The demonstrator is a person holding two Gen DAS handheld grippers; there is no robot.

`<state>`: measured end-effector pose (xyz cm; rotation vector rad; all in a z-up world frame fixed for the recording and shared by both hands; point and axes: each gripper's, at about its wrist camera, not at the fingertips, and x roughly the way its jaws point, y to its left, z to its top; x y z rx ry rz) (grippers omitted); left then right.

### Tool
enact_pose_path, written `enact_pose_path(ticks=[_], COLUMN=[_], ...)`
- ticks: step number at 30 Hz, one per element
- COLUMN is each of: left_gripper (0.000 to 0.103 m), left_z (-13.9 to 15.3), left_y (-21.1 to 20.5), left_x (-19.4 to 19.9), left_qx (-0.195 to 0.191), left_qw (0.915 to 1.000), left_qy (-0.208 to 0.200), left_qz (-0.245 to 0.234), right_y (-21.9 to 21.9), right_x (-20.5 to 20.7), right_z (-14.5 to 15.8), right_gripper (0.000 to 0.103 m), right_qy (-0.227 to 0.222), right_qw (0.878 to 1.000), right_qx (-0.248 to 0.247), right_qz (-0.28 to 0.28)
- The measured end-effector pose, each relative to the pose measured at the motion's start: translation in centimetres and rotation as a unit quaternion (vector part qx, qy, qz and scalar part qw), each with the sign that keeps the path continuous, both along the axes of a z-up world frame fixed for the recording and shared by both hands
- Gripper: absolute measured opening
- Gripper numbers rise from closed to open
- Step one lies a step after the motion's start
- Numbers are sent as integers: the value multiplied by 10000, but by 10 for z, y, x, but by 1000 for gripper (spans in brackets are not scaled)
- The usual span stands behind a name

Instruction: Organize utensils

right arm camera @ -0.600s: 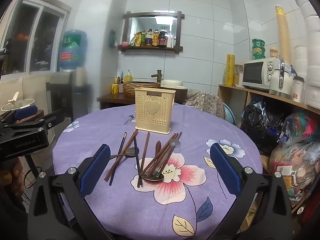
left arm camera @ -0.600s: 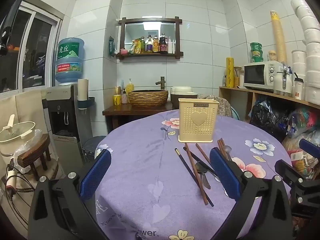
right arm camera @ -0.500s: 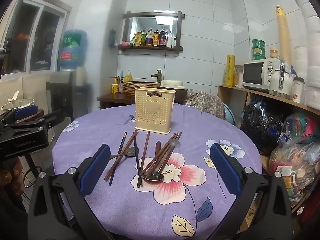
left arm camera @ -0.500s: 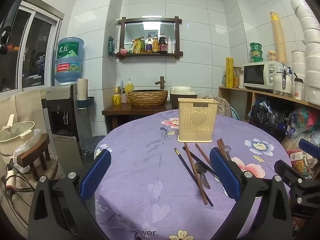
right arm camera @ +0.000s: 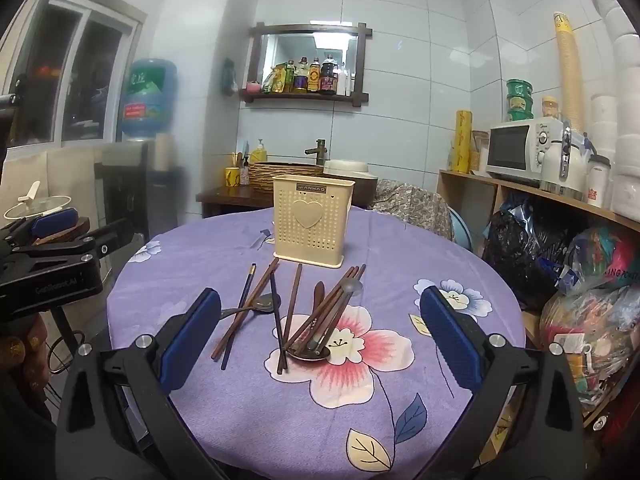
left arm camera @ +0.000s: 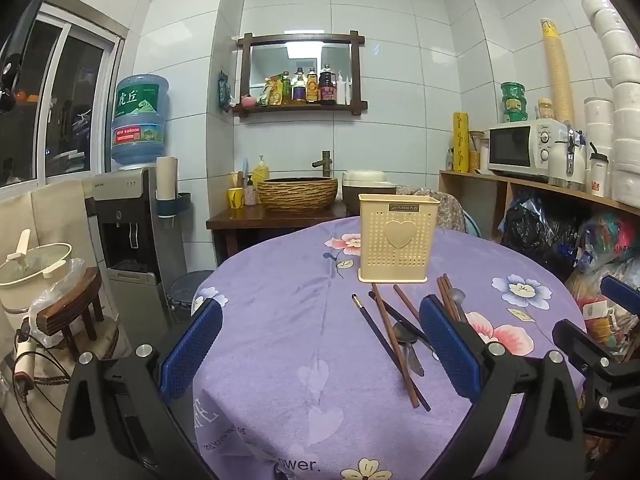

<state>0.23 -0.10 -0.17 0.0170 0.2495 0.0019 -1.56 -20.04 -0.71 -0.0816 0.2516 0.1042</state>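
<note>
A round table (right arm camera: 460,380) under a purple flowered cloth carries a cream perforated plastic utensil holder with a heart on its front (right arm camera: 312,220), standing upright. Just in front of it, brown and dark chopsticks (right arm camera: 294,304) lie loosely crossed with metal spoons (right arm camera: 312,354). Left tongs (left arm camera: 320,344) and right tongs (right arm camera: 320,336) hover near the table's front edge, both spread wide apart and empty.
</note>
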Motion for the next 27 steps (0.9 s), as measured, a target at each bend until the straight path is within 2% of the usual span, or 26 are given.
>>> enact_pose_path(ticks=[27], left_gripper=[98], left_z=[1], left_y=[0], left_x=[0], left_qx=[47], left_qw=[10000], left_qy=[1], left_qz=[18], right_y=[1], right_x=[2], right_z=[-5], right_gripper=[98], right_qy=[23], right_qw=[10000], right_qx=[3], right_qz=[40])
